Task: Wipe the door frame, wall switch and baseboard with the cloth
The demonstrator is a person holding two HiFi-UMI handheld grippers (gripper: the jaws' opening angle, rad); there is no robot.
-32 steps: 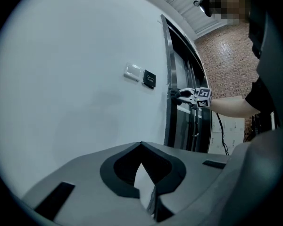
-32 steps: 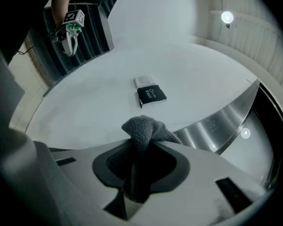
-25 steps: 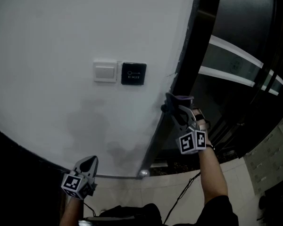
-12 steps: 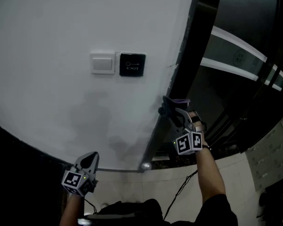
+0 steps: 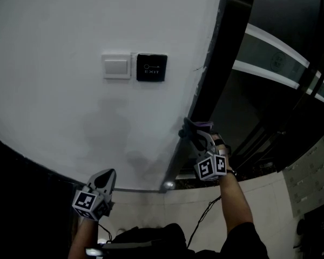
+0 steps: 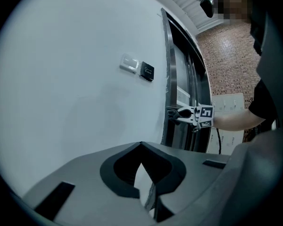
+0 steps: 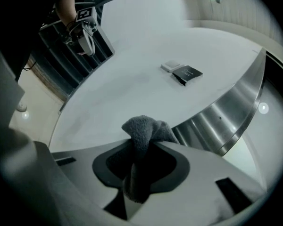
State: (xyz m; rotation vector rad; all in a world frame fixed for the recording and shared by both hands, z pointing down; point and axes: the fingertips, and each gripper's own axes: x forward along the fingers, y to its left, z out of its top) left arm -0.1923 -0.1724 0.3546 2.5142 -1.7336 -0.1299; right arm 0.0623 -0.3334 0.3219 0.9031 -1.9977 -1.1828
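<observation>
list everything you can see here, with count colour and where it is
wall: 1, white, fills the left of the head view
wall switch: 1, white, on the wall
exit plate: 1, black, touching the switch's right side
door frame: 1, dark metal, along the wall's right edge
door: 1, dark with white stripes, right of the frame
baseboard: 1, thin grey strip, at the wall's foot
floor: 1, beige tile, lower right
cloth: 1, grey, bunched between the right gripper's jaws
cable: 1, black, hanging below the right gripper
left gripper: 1, grey, low by the baseboard, shut, empty
right gripper: 1, grey, at the door frame, shut on the cloth
</observation>
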